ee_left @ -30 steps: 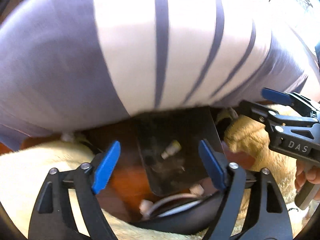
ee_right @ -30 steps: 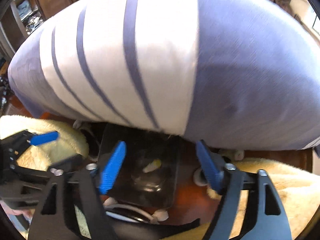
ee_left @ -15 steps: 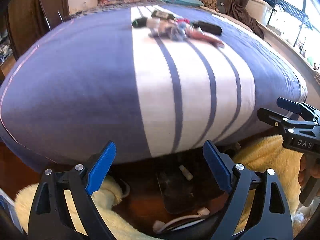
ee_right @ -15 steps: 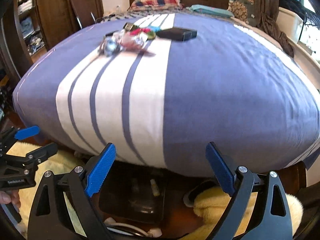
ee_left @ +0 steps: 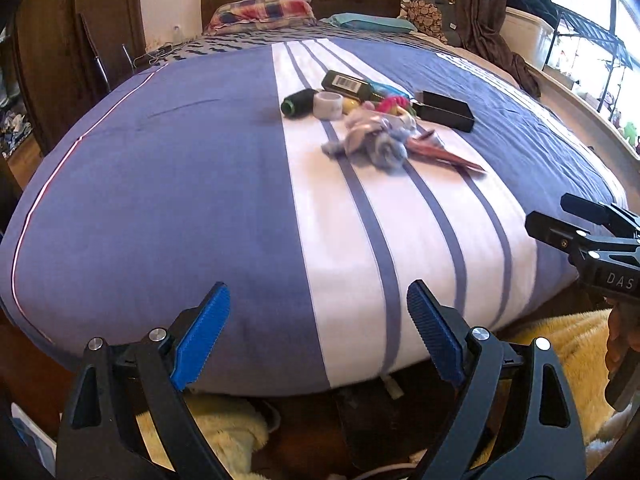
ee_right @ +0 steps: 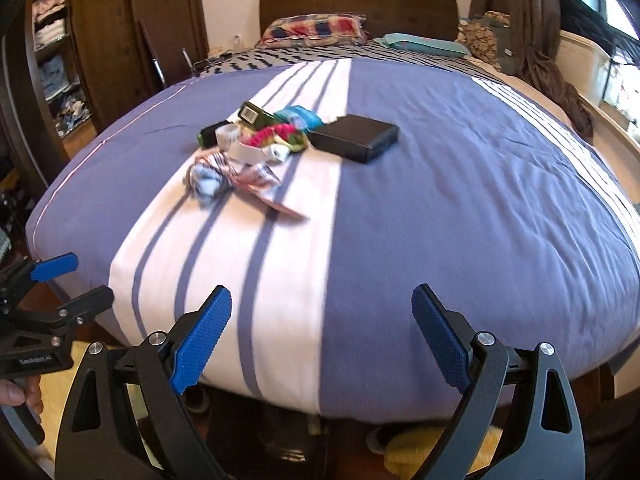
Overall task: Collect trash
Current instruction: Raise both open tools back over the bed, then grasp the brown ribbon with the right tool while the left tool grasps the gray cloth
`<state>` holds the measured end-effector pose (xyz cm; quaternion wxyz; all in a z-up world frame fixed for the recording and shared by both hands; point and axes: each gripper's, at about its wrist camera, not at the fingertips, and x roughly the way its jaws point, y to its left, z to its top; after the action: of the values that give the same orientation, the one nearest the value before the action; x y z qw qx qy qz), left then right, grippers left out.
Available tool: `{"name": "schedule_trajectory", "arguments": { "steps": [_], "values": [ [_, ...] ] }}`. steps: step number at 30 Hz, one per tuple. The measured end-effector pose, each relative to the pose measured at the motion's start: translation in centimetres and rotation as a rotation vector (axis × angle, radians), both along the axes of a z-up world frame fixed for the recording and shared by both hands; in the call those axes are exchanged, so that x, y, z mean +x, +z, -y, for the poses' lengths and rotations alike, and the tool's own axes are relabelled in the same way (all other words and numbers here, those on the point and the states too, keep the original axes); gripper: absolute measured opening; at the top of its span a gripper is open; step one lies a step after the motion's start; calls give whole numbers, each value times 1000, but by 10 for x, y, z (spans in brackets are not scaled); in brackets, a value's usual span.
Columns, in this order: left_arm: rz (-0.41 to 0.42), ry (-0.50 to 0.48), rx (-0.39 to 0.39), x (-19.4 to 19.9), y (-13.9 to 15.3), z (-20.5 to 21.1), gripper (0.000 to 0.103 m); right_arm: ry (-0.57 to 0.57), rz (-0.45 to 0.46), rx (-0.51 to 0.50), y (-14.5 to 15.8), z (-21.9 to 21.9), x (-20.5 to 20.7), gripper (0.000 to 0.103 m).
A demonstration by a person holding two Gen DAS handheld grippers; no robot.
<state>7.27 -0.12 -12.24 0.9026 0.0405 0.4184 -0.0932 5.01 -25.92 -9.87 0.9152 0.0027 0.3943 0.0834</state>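
A heap of trash lies mid-bed on a blue and white striped cover [ee_left: 180, 168]: crumpled blue-grey wrappers [ee_left: 376, 140] [ee_right: 208, 180], a reddish wrapper [ee_left: 440, 150], a dark green bottle [ee_left: 348, 84] [ee_right: 256, 116], a white tape roll [ee_left: 328, 105], a dark cylinder [ee_left: 298, 103], a pink and green item [ee_right: 280, 136] and a black box [ee_left: 444, 111] [ee_right: 354, 137]. My left gripper [ee_left: 318, 332] is open and empty at the foot of the bed. My right gripper [ee_right: 322, 336] is open and empty beside it, and also shows in the left wrist view [ee_left: 580, 224].
A yellow fluffy rug [ee_left: 560, 352] and a dark tray [ee_left: 372, 420] lie on the floor under the bed's foot. Pillows [ee_right: 312, 28] and a wooden headboard [ee_right: 360, 0] are at the far end. Shelves of clothes [ee_right: 52, 60] stand at left, a window ledge at right.
Both grippers have risen from floor level under the bed's edge to above the foot of the bed. The trash heap on top has come into view. Both stay open.
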Motion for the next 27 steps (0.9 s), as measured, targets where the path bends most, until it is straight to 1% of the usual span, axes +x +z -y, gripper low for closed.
{"name": "schedule_trajectory", "arguments": {
  "steps": [2, 4, 6, 7, 9, 10, 12, 13, 14, 15, 17, 18, 21, 24, 27],
  "values": [
    [-5, -1, 5, 8, 1, 0, 85, 27, 4, -1, 1, -8, 12, 91],
    [-9, 0, 6, 15, 2, 0, 85, 49, 3, -5, 1, -17, 25, 87],
    [-13, 0, 2, 22, 2, 0, 85, 71, -11, 2, -2, -24, 37, 72],
    [-14, -2, 1, 25, 2, 0, 85, 83, -20, 4, -3, -28, 45, 69],
    [-16, -7, 2, 31, 2, 3, 85, 97, -30, -1, -6, -34, 56, 58],
    [-17, -11, 2, 34, 2, 3, 85, 106, -35, -4, -8, -37, 63, 56],
    [-18, -15, 3, 39, 2, 4, 85, 116, -36, -17, -11, -42, 74, 46],
    [-17, -16, 2, 41, 3, 5, 85, 122, -35, -21, -11, -45, 79, 43],
    [-18, -15, 0, 43, 3, 5, 85, 128, -34, -23, -11, -46, 81, 34],
    [-18, -15, -3, 46, 4, 6, 85, 136, -33, -24, -12, -48, 84, 18],
    [-19, -18, -4, 49, 4, 8, 85, 133, -27, -15, -10, -46, 87, 3],
    [-19, -22, -5, 52, 4, 10, 85, 124, -18, -9, -8, -43, 86, 1],
    [-18, -40, -9, 58, 6, 18, 85, 75, 27, -1, 4, -31, 84, 1],
    [-9, -63, -18, 65, 10, 30, 85, 17, 75, -44, 15, -20, 81, 1],
    [-2, -86, -34, 75, 13, 41, 84, -7, 92, -36, 23, -6, 78, 1]
  ]
}}
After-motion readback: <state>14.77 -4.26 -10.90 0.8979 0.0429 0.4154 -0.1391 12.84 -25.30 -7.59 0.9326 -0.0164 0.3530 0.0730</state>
